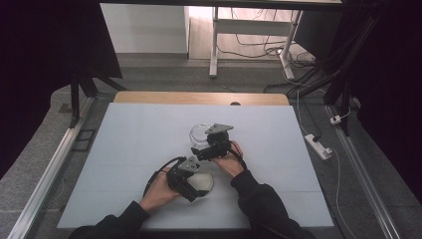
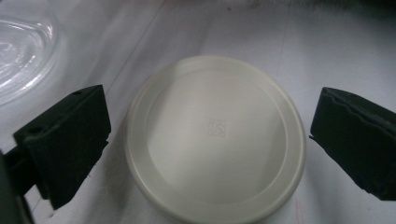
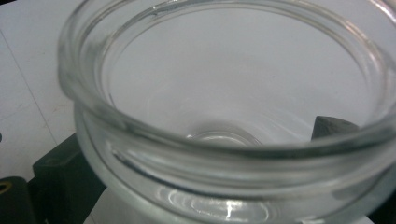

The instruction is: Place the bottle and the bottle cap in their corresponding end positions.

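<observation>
A round off-white lid (image 2: 215, 140) lies flat on the pale table mat (image 1: 134, 149). My left gripper (image 2: 210, 135) is open, one black jaw on each side of the lid with a small gap to its rim. In the high view the left gripper (image 1: 195, 184) sits at the lid (image 1: 205, 182), near the front centre. A clear glass jar (image 3: 224, 116) stands just behind, mouth open. My right gripper (image 3: 196, 154) is shut on it, jaws against opposite sides of its wall. From above, the right gripper (image 1: 208, 145) meets the jar (image 1: 198, 133) from the right.
The jar (image 2: 18, 51) also appears at the top left of the left gripper view, close to the lid. A wooden table edge (image 1: 199, 97) runs behind the mat. Metal rails (image 1: 54, 159) flank the table, and a power strip (image 1: 318, 145) lies on the floor at right.
</observation>
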The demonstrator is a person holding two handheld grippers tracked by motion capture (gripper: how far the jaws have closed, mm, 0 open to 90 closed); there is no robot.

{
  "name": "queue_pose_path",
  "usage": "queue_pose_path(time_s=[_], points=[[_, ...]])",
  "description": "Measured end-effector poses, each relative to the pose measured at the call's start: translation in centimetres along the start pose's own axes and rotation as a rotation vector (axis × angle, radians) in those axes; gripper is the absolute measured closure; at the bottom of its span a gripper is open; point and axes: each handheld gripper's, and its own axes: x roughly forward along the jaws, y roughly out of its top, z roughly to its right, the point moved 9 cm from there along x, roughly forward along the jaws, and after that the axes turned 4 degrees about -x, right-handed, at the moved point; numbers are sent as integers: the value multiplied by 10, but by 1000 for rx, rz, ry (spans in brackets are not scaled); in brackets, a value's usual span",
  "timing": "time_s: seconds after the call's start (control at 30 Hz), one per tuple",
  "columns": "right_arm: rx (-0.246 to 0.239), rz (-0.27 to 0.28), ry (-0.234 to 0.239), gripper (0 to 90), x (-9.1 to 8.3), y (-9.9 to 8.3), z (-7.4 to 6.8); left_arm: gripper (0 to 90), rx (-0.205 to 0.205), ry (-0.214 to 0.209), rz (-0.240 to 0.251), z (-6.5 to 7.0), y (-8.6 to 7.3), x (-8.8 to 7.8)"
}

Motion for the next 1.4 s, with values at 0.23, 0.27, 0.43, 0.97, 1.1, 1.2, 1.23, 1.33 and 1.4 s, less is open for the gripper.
queue_pose_path(time_s=[0.23,0.27,0.43,0.97,1.1,1.2,1.23,1.33,1.4], points=[[5,7,-7,0,-8,3,0,0,-25,-12,50,0,6,-12],[8,5,-5,0,-10,3,0,0,-30,-13,59,0,7,-14],[-7,-2,-28,0,-15,-1,-1,0,-49,-14,89,-1,7,-25],[43,0,-2,0,-41,-5,-8,0,-143,-15,145,-6,3,-56],[56,-8,24,0,-47,-7,-13,0,-157,3,157,-9,1,-65],[55,-17,39,0,-52,-9,-18,0,-165,17,163,-10,0,-70],[52,-20,44,0,-54,-10,-21,0,-167,17,166,-10,0,-72],[29,-24,47,0,-60,-11,-27,0,-172,20,166,-9,-1,-75],[18,-21,52,0,-64,-12,-31,0,-170,26,163,-8,-2,-78]])
